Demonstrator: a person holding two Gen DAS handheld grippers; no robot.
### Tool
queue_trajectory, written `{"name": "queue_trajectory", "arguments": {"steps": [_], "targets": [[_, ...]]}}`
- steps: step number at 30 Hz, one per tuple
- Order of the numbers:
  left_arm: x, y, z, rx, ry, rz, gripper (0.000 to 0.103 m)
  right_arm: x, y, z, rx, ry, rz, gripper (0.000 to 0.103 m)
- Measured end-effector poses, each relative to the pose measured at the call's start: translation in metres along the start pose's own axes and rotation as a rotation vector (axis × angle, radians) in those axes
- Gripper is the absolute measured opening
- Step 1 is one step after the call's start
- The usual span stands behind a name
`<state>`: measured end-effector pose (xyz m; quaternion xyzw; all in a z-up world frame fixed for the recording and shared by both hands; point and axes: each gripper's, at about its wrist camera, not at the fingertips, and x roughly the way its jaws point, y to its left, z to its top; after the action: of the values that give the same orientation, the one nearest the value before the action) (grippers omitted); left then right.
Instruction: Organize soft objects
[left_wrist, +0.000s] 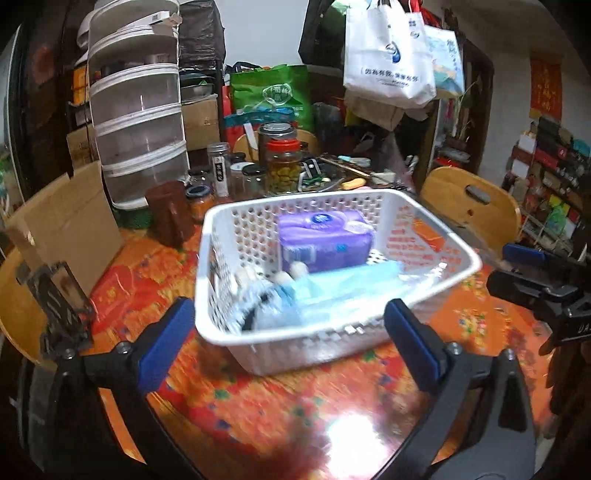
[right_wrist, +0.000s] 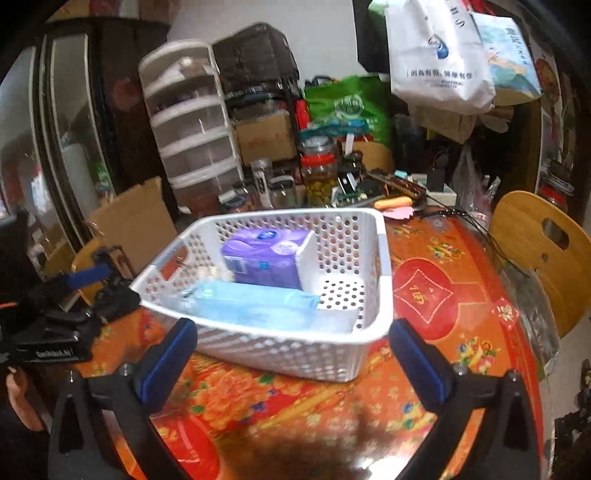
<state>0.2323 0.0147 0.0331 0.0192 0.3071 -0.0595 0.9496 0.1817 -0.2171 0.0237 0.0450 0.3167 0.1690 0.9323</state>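
Note:
A white perforated basket (left_wrist: 221, 229) (right_wrist: 373, 236) stands on the red and orange patterned table. Inside it lie a purple tissue pack (left_wrist: 325, 240) (right_wrist: 266, 254), a light blue soft pack (left_wrist: 354, 288) (right_wrist: 251, 302) and a small blue and white plush thing (left_wrist: 273, 295) at its near left corner. My left gripper (left_wrist: 291, 339) is open, its blue pads wide apart just short of the basket's near rim, nothing between them. My right gripper (right_wrist: 291, 350) is open too, in front of the basket's near wall. Each gripper shows at the edge of the other's view.
Glass jars (left_wrist: 282, 166), a brown canister (left_wrist: 171, 212) and a clear stacked drawer unit (left_wrist: 138, 107) crowd the table's far side. Cardboard (left_wrist: 70, 229) leans at the left. Wooden chairs (left_wrist: 469, 199) (right_wrist: 543, 254) stand at the right; bags hang above.

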Motion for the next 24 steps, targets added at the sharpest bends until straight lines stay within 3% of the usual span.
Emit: {"name": "queue_trajectory", "arguments": {"steps": [5,10,13,18,24], "targets": [[-0.037,-0.008,-0.025,-0.049,-0.032,-0.019,0.103,-0.046,0.023,-0.024,-0.010,-0.064,0.032,0.103],[-0.094,-0.023,-0.052,-0.041,-0.068,0.027,0.103,-0.094,0.051,-0.054,-0.057,-0.095,-0.038,0.103],[-0.127,-0.028,-0.067,-0.043,-0.088,0.025,0.103,-0.117,0.061,-0.067,-0.059,-0.091,-0.041,0.103],[-0.185,-0.038,-0.095,-0.033,-0.108,0.085,0.103,-0.146,0.075,-0.086,-0.032,-0.056,-0.056,0.103],[-0.232,-0.046,-0.112,-0.055,-0.091,0.054,0.103,-0.168,0.092,-0.093,-0.068,-0.064,-0.104,0.103]]}}
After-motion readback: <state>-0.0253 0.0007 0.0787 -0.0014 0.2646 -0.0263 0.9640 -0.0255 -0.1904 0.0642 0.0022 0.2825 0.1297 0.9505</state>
